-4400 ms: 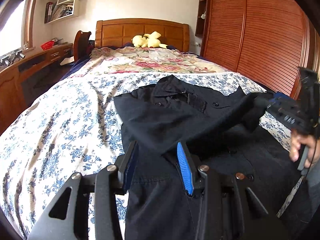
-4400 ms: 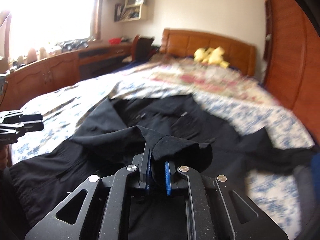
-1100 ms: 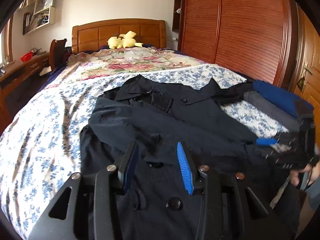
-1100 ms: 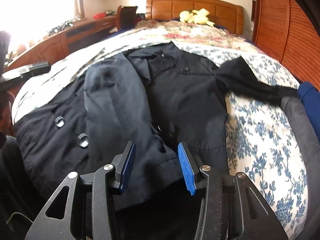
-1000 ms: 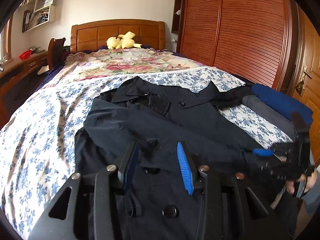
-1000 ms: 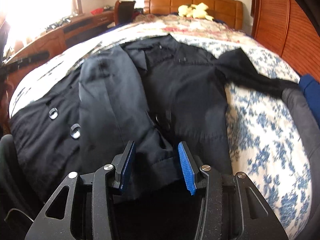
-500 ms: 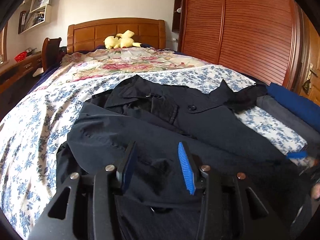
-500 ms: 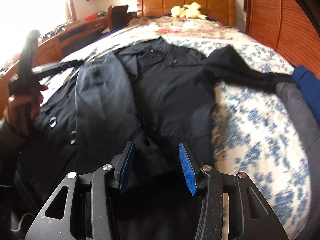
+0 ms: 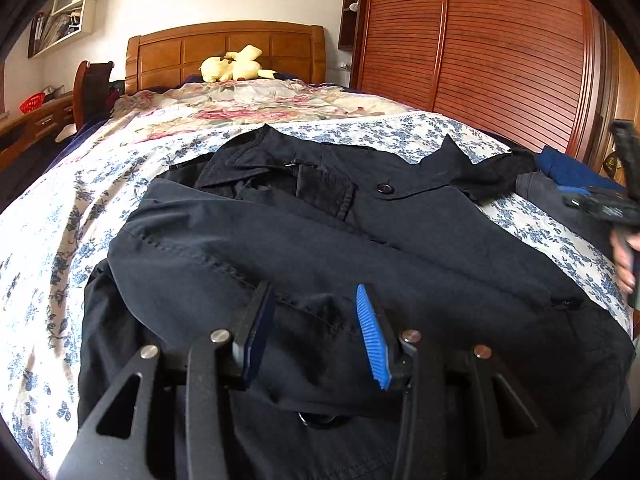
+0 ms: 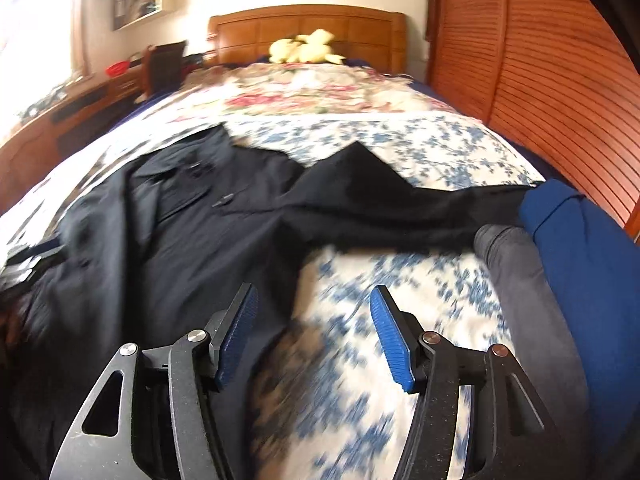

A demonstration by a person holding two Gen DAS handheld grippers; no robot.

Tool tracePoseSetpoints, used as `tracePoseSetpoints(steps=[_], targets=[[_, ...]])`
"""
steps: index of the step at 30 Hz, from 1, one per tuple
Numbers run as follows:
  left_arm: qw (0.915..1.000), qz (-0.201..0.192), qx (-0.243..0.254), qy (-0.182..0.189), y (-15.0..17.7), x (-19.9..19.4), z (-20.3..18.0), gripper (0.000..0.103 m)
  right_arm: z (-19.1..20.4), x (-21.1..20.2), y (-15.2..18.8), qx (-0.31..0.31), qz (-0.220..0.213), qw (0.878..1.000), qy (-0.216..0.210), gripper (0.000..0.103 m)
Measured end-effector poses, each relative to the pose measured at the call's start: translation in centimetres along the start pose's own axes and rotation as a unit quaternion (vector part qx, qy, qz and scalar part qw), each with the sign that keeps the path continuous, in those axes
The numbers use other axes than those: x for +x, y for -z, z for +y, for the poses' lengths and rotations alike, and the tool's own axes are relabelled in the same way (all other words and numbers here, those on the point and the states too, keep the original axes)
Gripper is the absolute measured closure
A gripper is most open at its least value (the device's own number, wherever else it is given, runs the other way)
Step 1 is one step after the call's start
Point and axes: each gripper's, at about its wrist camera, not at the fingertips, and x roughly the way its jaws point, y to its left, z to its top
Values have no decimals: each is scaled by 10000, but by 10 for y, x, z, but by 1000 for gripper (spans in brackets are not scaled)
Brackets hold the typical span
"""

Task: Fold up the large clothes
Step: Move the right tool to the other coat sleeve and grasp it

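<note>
We hold the left tongs (image 9: 316, 328) low over a dark coat (image 9: 320, 240) that lies spread on the bed (image 9: 52, 216). Their blue pads stand moderately apart, with a fold of the coat's cloth showing in the gap; the cloth does not look pinched, and we cannot tell whether the pads brush it. One sleeve of the coat is folded across its front, just ahead of these tongs.

Our right tongs (image 10: 316, 332) stand wider, their jaws having just been opening, and nothing is between them. They hang over the blue-flowered bedsheet (image 10: 420, 148) right beside the coat's edge, which passes near the left-side pad. This view is blurred low down, so finer contact is beyond telling. From the left wrist view the right tongs (image 9: 576, 194) show at the far right edge, gripped by our right hand (image 9: 626, 260).

The coat's other sleeve (image 10: 400, 204) stretches out flat across the sheet toward a folded blue garment (image 10: 592, 264) and a grey garment (image 10: 524, 276), which lie side by side at the bed's right edge. The sleeve's end reaches them.

At the head of the bed a yellow plush toy (image 9: 234, 66) rests against the wooden headboard (image 9: 224, 50), and a slatted wooden wardrobe (image 9: 500, 48) stands along the right.
</note>
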Motion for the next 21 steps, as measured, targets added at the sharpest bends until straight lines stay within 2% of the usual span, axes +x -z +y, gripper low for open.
tracePoseSetpoints(steps=[5, 11, 13, 18, 21], targets=[[9999, 36, -97, 65, 1, 3, 4, 62, -25, 43, -21, 255, -15, 9994, 234, 38], [9999, 84, -75, 47, 2, 6, 3, 62, -59, 93, -35, 700, 367, 9955, 522, 37], [9999, 100, -63, 50, 2, 7, 2, 62, -71, 109, -36, 846, 523, 9930, 636, 37], [9999, 109, -61, 58, 2, 8, 4, 62, -83, 125, -25, 1261, 793, 9871, 590, 37], [9999, 123, -72, 80, 2, 8, 4, 62, -84, 132, -20, 1293, 948, 9849, 654, 37]])
